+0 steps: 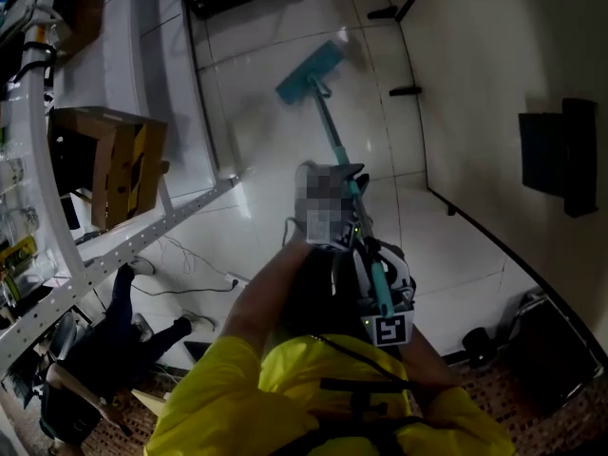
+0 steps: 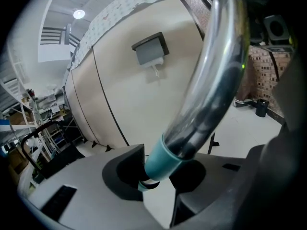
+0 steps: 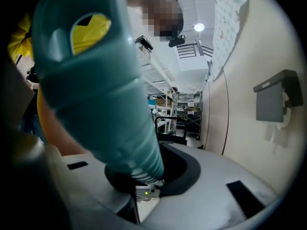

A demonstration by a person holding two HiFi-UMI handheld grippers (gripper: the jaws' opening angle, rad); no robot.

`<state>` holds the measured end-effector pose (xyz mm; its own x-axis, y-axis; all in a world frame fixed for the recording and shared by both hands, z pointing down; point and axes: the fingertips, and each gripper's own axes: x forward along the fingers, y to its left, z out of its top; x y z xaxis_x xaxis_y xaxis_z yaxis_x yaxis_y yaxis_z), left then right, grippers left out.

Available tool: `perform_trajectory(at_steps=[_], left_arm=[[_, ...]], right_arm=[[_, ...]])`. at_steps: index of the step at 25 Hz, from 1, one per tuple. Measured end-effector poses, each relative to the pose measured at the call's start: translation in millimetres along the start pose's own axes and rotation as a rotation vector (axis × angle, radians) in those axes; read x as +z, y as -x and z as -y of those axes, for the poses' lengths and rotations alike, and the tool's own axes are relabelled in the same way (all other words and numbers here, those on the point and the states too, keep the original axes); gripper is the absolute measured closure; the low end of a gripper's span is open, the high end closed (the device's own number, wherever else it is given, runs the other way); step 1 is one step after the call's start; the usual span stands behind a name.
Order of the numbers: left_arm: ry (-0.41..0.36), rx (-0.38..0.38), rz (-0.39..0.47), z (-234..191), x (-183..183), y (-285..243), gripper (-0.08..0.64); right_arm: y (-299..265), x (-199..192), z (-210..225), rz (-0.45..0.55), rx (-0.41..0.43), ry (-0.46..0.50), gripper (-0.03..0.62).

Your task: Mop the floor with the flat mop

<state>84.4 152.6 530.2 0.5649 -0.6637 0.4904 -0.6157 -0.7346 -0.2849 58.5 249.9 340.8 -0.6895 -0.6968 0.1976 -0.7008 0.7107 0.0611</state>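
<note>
The flat mop's teal head (image 1: 312,71) lies on the white tiled floor (image 1: 275,131) far ahead of me. Its pole (image 1: 342,158) slants back toward my body. My left gripper (image 1: 337,218) is shut on the pole partway down; in the left gripper view the metal pole with its teal collar (image 2: 165,159) sits clamped between the grey jaws. My right gripper (image 1: 385,297) is shut on the mop's teal ribbed end grip (image 3: 110,104), close to my chest, above the marker cube (image 1: 390,330).
A metal shelving rack (image 1: 57,198) with a cardboard box (image 1: 114,160) stands at the left. A beige wall (image 1: 494,84) with a dark wall-mounted box (image 1: 560,155) runs along the right. Cables (image 1: 180,274) lie on the floor. A seated person in dark clothes (image 1: 104,350) is lower left.
</note>
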Motion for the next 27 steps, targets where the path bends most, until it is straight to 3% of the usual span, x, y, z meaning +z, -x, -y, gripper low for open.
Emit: perform_trajectory(at_steps=[12, 27], left_arm=[[0.018, 0.004, -0.025, -6, -5, -1, 0.440], [-0.007, -0.027, -0.054, -6, -12, -8, 0.440]], right_arm=[[-3, -4, 5, -0.003, -0.023, -0.061, 0.531], [-12, -6, 12, -0.011, -0.023, -0.068, 0.531]])
